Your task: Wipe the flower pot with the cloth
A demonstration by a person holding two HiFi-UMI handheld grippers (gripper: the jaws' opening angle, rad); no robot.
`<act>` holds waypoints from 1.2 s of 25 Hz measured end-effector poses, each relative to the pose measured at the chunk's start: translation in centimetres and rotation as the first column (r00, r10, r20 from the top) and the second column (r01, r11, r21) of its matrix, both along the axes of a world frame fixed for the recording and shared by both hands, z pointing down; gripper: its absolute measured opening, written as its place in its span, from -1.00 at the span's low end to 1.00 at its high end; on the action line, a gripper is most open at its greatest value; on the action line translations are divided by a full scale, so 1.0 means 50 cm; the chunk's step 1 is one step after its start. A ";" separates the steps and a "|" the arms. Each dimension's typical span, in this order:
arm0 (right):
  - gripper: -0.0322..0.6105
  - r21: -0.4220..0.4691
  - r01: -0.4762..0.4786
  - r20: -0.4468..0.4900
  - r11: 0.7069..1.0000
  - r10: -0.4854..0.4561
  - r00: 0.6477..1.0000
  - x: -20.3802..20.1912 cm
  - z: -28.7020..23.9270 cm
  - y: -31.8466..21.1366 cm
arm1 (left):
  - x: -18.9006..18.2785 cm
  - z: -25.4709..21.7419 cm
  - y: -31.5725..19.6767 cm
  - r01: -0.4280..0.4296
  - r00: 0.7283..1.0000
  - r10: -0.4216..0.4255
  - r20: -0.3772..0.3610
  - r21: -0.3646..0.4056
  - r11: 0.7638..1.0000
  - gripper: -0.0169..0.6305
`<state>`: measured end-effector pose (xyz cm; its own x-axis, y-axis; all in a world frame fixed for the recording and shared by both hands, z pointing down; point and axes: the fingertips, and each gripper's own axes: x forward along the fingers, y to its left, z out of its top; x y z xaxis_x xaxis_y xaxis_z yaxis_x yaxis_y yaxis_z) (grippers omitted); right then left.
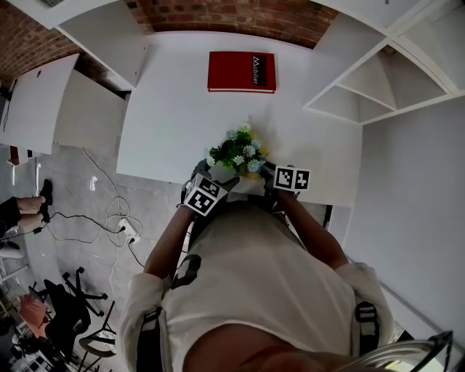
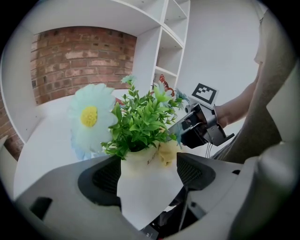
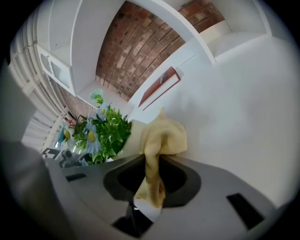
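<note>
Pinched tight between the fingers [image 3: 186,179] of the right gripper [image 3: 150,180], the yellow cloth [image 3: 163,137] climbs out of the gap and bunches into a wad just beyond the tips. The wad lies against the side of the white flower pot [image 2: 143,187]. The pot sits between the fingers [image 2: 101,180] of the left gripper [image 2: 147,174], which clasp it from both sides. Its green leaves [image 2: 140,123] and pale blue daisies [image 2: 91,117] rise above them. Seen from the left gripper view, the right gripper comes at the pot from the right, the cloth touching the pot near its rim.

From the head view, both forearms reach forward from the person's torso and draw together at the pot. Each gripper slants downward, its marker cube facing up. The pot is at the near edge of the white bench [image 1: 167,109]; whether it rests there or is lifted I cannot tell. A red book [image 1: 242,71] lies flat at the bench's far side, well apart from the pot. A brick wall [image 1: 240,16] stands behind, white shelves [image 1: 378,83] to the right, and cables [image 1: 116,218] trail over the grey floor to the left.
</note>
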<state>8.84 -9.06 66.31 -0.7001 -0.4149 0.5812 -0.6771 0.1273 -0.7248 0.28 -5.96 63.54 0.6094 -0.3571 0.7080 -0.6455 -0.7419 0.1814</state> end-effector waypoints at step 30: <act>-0.60 -0.123 -0.051 0.162 0.991 0.071 0.984 -0.034 0.007 0.037 | 0.043 0.011 0.042 -0.119 0.993 0.118 0.018 0.009 0.993 0.16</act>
<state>7.16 -7.19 66.68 -0.7663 -0.3949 0.5068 -0.5503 -0.0036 -0.8349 2.42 -3.84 64.10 0.6351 -0.2901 0.7159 -0.5560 -0.8151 0.1630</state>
